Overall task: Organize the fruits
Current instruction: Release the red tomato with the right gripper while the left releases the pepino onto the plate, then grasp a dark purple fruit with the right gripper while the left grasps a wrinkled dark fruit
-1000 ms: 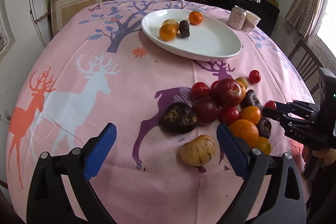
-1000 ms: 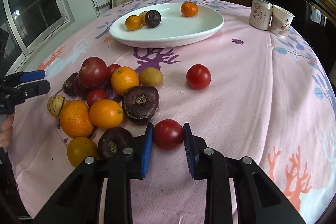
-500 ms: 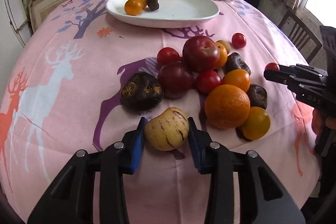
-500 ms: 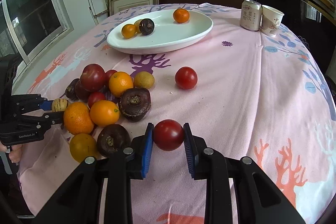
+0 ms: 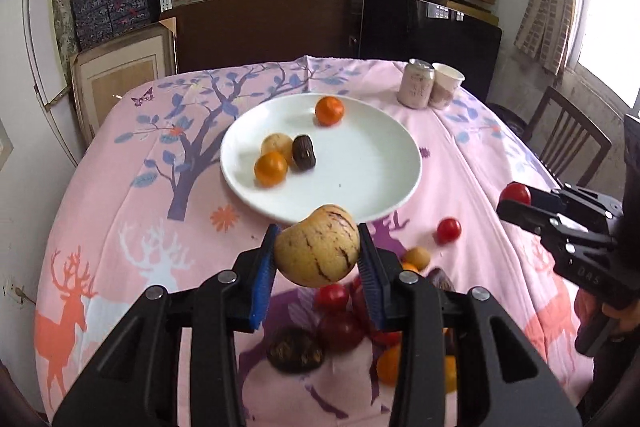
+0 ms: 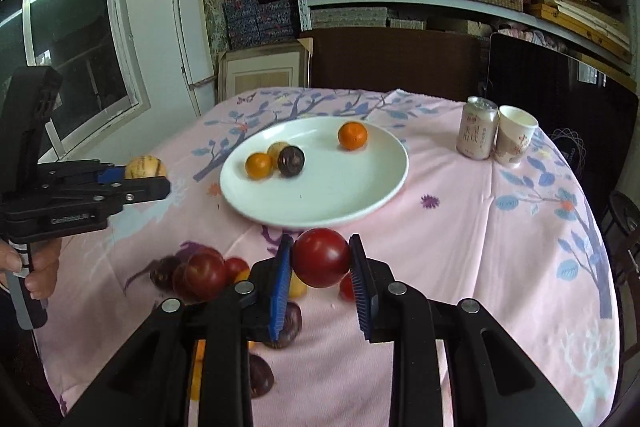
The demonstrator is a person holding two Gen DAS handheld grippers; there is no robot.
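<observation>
Carry step: left tongs (image 5: 318, 259) pinching striped melon (image 5: 318, 251), right tongs (image 6: 320, 263) pinching red tomato (image 6: 322, 257), both aloft near white plate (image 6: 384, 195). Next: lower gently, release inside rim

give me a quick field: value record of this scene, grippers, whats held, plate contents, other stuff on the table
left gripper: shut on striped yellow melon, lifted off the table
right gripper: shut on red tomato, lifted
white plate: two oranges, one pale yellow fruit, one dark purple fruit
fruit pile: on the pink tablecloth, near the grippers
beyond plate: can, paper cup
</observation>
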